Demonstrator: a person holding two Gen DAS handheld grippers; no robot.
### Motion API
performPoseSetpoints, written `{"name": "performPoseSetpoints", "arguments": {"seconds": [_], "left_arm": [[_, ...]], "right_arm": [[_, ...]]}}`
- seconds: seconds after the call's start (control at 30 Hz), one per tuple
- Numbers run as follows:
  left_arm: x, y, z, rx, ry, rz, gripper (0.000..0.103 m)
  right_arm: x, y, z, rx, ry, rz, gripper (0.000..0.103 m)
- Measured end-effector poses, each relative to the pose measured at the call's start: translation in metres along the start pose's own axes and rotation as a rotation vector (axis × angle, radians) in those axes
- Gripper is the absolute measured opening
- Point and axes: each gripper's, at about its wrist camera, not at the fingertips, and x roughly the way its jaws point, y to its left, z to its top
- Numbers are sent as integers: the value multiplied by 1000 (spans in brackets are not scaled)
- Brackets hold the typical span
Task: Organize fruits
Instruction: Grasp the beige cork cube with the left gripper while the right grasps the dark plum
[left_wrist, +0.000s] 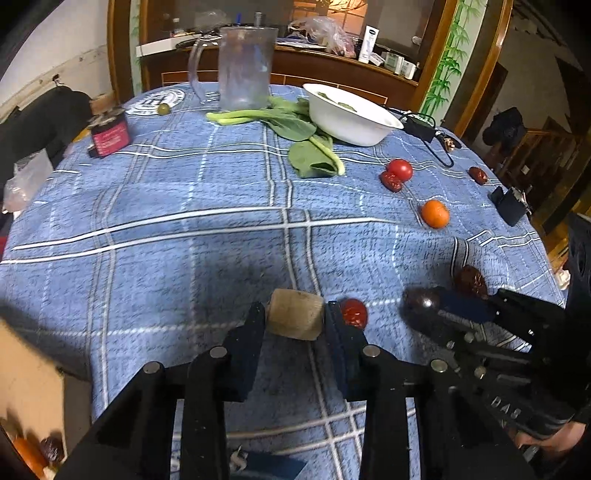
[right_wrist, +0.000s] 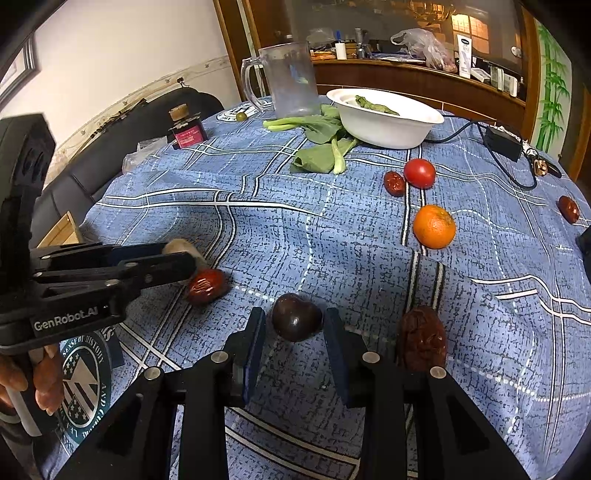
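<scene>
Gripping near-edge pieces for sorting: left tool (left_wrist: 294, 314) clamps tan chunk (left_wrist: 295, 314); right tool (right_wrist: 294, 319) pinches dark plum (right_wrist: 296, 316); bowl (right_wrist: 388, 129) far.

Both wrist cameras look steeply down from near the blue-checked tablecloth (left_wrist: 184, 229) toward its far edge (sharing the white bowl (right_wrist: 388, 122)).

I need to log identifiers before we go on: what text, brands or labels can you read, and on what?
"GenRobot.AI": side of the left gripper.
"SENSE OF HISTORY": round dark-green emblem on the blue plaid tablecloth; its other words are cut off.
"DAS": partial letters on the right gripper.
Pink label on the small dark bottle: too blurred.
White tube on the wooden counter: unreadable.
</scene>
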Motion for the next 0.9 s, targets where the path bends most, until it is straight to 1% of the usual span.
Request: {"name": "performPoseSetpoints", "arguments": {"seconds": [0.23, 0.47, 0.53, 0.63, 0.73, 0.83, 0.9], "left_arm": [[-26, 4, -20, -1, -30, 57, 32], [-52, 6, -43, -7, -41, 55, 32], [-57, 5, -51, 6, -34, 53, 32], [-61, 2, -61, 17, -32, 63, 32], [-62, 4, -65, 6, -23, 61, 32], [-63, 4, -68, 8, -28, 64, 32], [-60, 4, -67, 9, -24, 66, 32]], "right_arm": [[-12, 11, -5, -9, -13, 1, 31], [-32, 28, -23, -9, -29, 13, 31], [-36, 37, -31, -22, -18, 21, 31], [-42, 48, -40, -52, -28, -15, 31], [-44, 39, -35, -4, -61, -16, 31], [-34, 35, -28, -7, -39, -27, 31], [-27, 37, -25, -19, -48, -25, 31]]}}
